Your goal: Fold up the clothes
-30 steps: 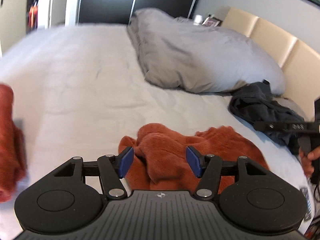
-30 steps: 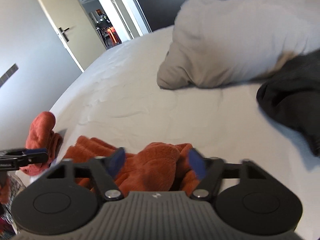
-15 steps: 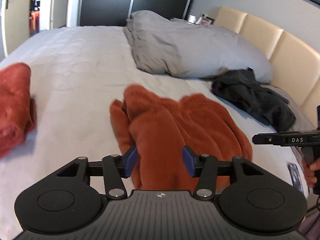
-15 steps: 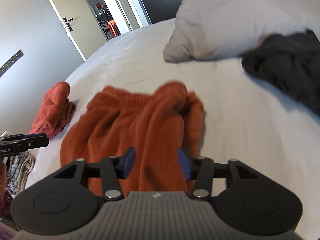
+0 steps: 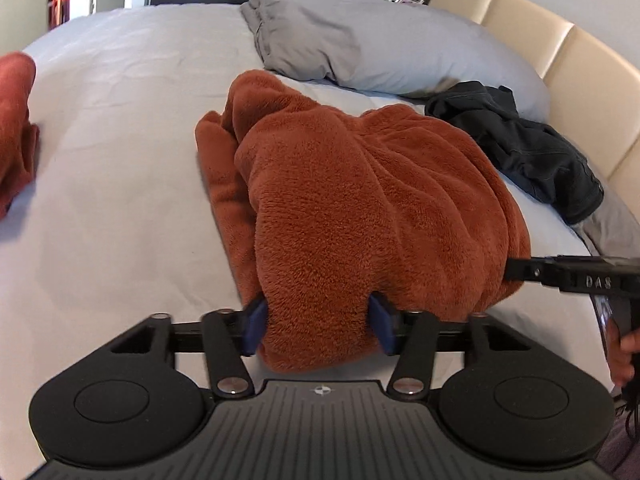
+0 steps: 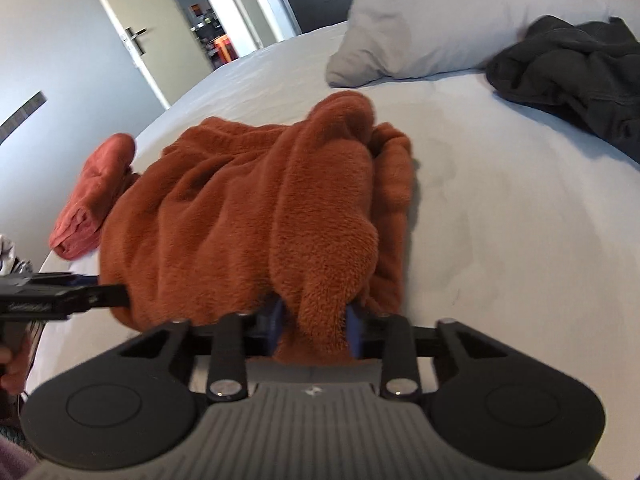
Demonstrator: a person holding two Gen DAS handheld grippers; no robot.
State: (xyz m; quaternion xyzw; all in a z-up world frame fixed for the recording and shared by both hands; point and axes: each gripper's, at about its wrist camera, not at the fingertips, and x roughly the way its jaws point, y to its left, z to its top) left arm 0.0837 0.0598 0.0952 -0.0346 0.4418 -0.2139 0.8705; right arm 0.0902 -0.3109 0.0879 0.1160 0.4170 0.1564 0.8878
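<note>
A rust-orange fleece garment (image 5: 360,200) lies bunched lengthwise on the grey bed sheet (image 5: 120,160), its near edge at the bed's front. My left gripper (image 5: 318,326) has a thick fold of that edge between its blue pads; the jaws are closing and the pads press on the fleece. My right gripper (image 6: 315,330) is closing too, pinching a narrower bunch of the same garment (image 6: 240,208). Each view shows the other gripper's tip at the garment's side, held by a hand.
A folded rust-orange piece (image 6: 96,196) lies at the bed's left edge. A dark crumpled garment (image 5: 520,148) rests by the cream headboard (image 5: 580,60). A grey pillow (image 5: 360,40) sits behind the fleece. A door (image 6: 120,20) stands beyond the bed.
Both grippers sank toward the bed's front edge, and the fleece now stretches away from them. Both pairs of jaws narrowed onto its near edge.
</note>
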